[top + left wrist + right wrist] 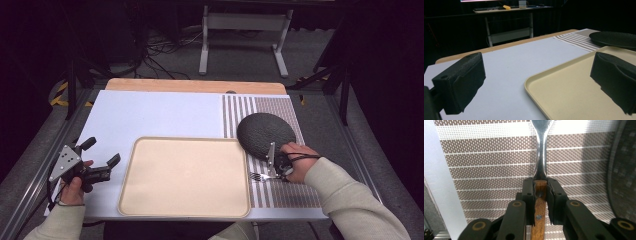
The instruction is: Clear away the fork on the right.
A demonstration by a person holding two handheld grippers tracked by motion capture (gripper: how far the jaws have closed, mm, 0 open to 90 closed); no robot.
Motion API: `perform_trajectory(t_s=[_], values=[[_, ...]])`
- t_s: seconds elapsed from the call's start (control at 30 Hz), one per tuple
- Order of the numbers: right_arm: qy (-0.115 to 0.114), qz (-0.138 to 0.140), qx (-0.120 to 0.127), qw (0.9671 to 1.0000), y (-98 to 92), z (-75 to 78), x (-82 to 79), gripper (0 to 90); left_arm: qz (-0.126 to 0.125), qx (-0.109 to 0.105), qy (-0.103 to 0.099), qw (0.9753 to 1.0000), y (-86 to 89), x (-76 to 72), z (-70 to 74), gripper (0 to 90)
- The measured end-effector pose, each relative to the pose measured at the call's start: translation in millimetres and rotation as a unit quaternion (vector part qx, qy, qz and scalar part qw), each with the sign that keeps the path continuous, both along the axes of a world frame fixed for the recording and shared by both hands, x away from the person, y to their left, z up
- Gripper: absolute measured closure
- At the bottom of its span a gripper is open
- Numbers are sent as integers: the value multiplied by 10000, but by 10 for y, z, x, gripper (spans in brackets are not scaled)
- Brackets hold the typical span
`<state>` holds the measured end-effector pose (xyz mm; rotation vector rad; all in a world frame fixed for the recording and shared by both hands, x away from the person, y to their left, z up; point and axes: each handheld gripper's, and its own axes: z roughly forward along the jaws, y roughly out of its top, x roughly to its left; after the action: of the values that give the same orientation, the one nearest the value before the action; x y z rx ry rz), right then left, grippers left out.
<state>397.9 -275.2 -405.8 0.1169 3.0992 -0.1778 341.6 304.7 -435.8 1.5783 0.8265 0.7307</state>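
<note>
Here, right gripper [540, 191] clamping wooden-handled fork [540, 157] over striped placemat [287, 192]; left gripper [100, 159] idling agape beside tray [184, 212]. Next likely: carrying fork toward tray.

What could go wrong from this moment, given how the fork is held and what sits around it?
1. The right tool grips the fork only by its narrow wooden handle, so the fork may pivot or slip when lifted.
2. The dark plate lies right beside that hand; a sideways move may knock it.
3. The tines point at the tray rim, which they might catch on the way across. The left tool is open and apart, giving no support.
</note>
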Motion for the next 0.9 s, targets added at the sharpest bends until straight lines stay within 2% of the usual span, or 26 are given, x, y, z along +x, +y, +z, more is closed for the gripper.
perform_trajectory(t_s=[0.17,0.27,0.57,0.67,0.73,0.77,0.87,0.9], values=[[-200,-199,251,9993,-11,209,-2,779,4,0,-8,10000,6,-12,3,3],[-262,-227,271,9990,-14,273,4,779,0,12,-4,10000,9,-16,6,3],[-446,-430,544,9966,48,508,27,779,4,-4,-22,10000,12,-17,13,3],[-467,-572,693,9949,94,575,28,779,7,4,-21,10000,14,-18,11,3],[-418,-783,754,9932,130,626,30,779,11,1,-15,10000,14,-18,9,3],[-418,-783,754,9932,130,626,30,779,11,0,-10,10000,15,-17,8,3],[-424,-1121,881,9889,191,686,42,780,2,-8,-15,10000,12,-19,10,3],[-424,-1121,881,9889,191,686,42,780,2,-8,-15,10000,12,-19,10,3]])
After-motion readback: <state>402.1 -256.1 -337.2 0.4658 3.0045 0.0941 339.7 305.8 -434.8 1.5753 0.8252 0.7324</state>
